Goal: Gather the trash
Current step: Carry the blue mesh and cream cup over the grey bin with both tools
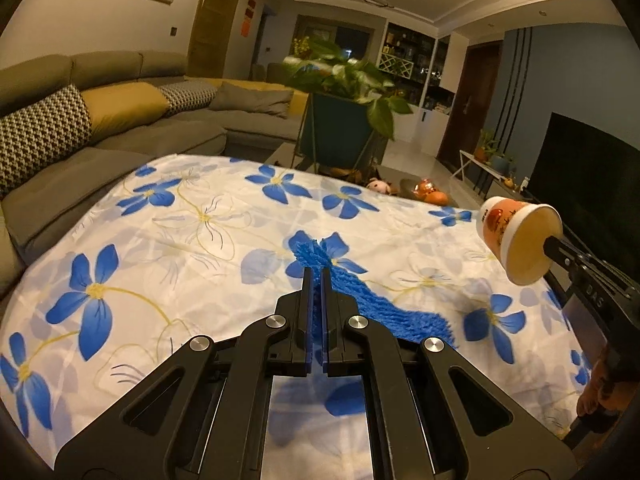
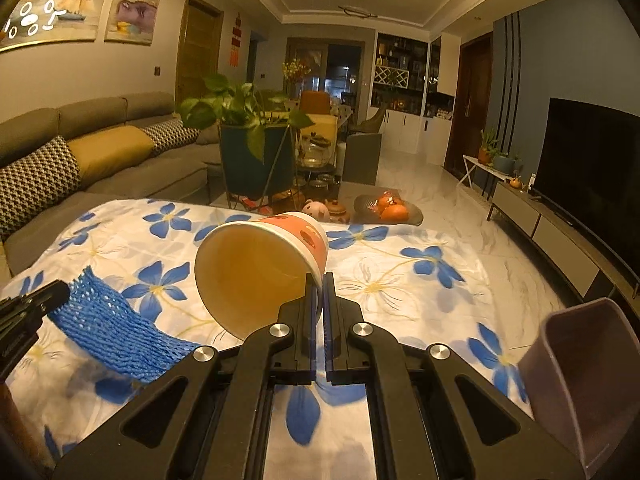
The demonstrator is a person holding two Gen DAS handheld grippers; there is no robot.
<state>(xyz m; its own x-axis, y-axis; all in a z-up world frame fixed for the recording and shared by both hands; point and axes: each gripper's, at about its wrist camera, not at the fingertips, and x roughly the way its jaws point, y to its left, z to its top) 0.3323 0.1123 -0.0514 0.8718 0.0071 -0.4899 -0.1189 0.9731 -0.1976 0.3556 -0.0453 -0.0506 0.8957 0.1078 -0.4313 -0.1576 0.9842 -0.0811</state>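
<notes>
My left gripper is shut on a blue foam net sleeve, which trails to the right just above the flowered tablecloth. The same blue net sleeve shows at the left of the right wrist view, with the left gripper's tip on its end. My right gripper is shut on the rim of an orange and white paper cup, held tilted with its open mouth toward the camera. The cup also hangs in the air at the right edge of the left wrist view.
A mauve plastic bin stands by the table's right edge. Beyond the far edge are a potted plant, a dish of oranges and small toys. A grey sofa runs along the left, a television on the right.
</notes>
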